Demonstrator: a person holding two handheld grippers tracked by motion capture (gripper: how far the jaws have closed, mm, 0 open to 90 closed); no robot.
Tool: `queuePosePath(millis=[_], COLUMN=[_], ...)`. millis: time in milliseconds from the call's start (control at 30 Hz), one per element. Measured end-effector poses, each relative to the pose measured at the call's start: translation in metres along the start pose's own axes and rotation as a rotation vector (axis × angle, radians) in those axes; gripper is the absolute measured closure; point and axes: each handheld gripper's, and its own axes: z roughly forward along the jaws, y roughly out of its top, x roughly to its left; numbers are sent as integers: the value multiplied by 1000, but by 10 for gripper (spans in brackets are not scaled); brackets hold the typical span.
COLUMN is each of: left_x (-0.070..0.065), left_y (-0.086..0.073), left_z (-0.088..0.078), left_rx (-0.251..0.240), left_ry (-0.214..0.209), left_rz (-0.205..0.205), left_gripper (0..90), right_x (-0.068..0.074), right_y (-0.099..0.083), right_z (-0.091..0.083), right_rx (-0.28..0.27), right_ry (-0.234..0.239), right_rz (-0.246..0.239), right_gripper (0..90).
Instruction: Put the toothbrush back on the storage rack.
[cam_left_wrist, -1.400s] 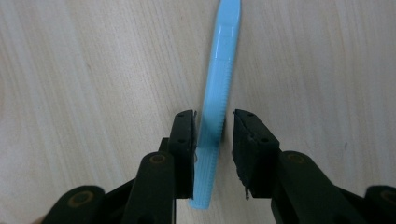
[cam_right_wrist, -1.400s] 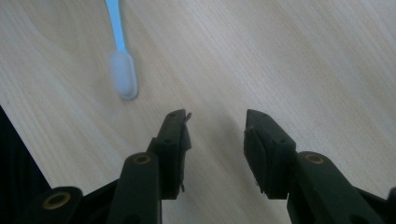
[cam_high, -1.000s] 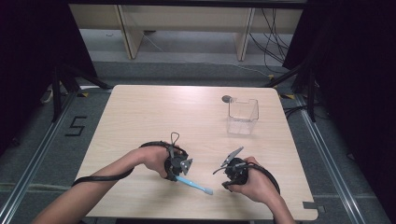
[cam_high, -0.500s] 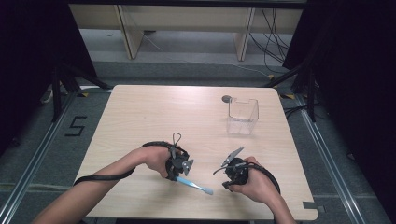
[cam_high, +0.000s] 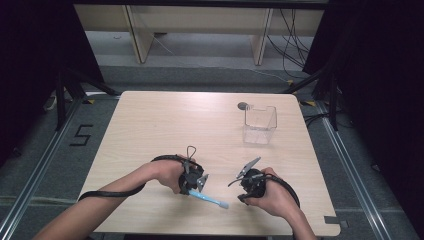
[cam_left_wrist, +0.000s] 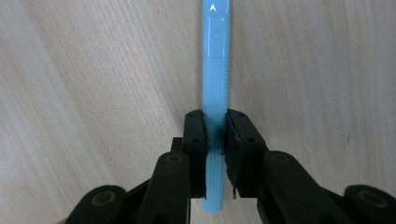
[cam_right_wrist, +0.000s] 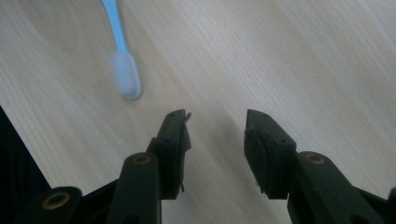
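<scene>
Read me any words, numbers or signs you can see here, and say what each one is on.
"5": dark mark on the grey floor, left of the table.
White arrowhead sign, no letters: on the toothbrush handle, left gripper view.
Raised marks below that arrowhead on the handle: too faint to read.
Clear box: no label to read.

My left tongs (cam_left_wrist: 215, 140) are black with brass-coloured pivots, and so are my right tongs (cam_right_wrist: 217, 135). The toothbrush (cam_left_wrist: 215, 70) is light blue with a white bristle head, lying on the pale, fine-grained wood of the tabletop (cam_high: 165, 125). Farther back on that tabletop stands a clear, colourless box (cam_high: 260, 124).
</scene>
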Motion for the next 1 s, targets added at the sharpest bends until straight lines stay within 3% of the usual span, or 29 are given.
queuePosePath(millis=[267,467,733,767,800,1000], left_x=[-1,-1,-5,-6,-6,-9], left_y=[-2,-10,-27,-28,-30,-39], left_z=[-1,-7,-23,-24,-26,-33], left_rx=[-19,-84,-217,-230,-243,-295], left_ry=[14,30,125,137,149,195], left_rz=[-13,-54,-118,-129,-131,-154], left_gripper=[785,786,786,786,786,785], right_x=[-1,-4,-8,-6,-8,-11], right_y=[-1,-3,-5,-5,-5,-6], right_z=[-2,-5,-12,-14,-13,-15], right_rx=[-11,-42,-138,-125,-160,-239], right_ry=[-5,-18,-46,-45,-47,-70], right_rz=[6,18,68,110,84,119], right_gripper=[595,594,592,591,590,589])
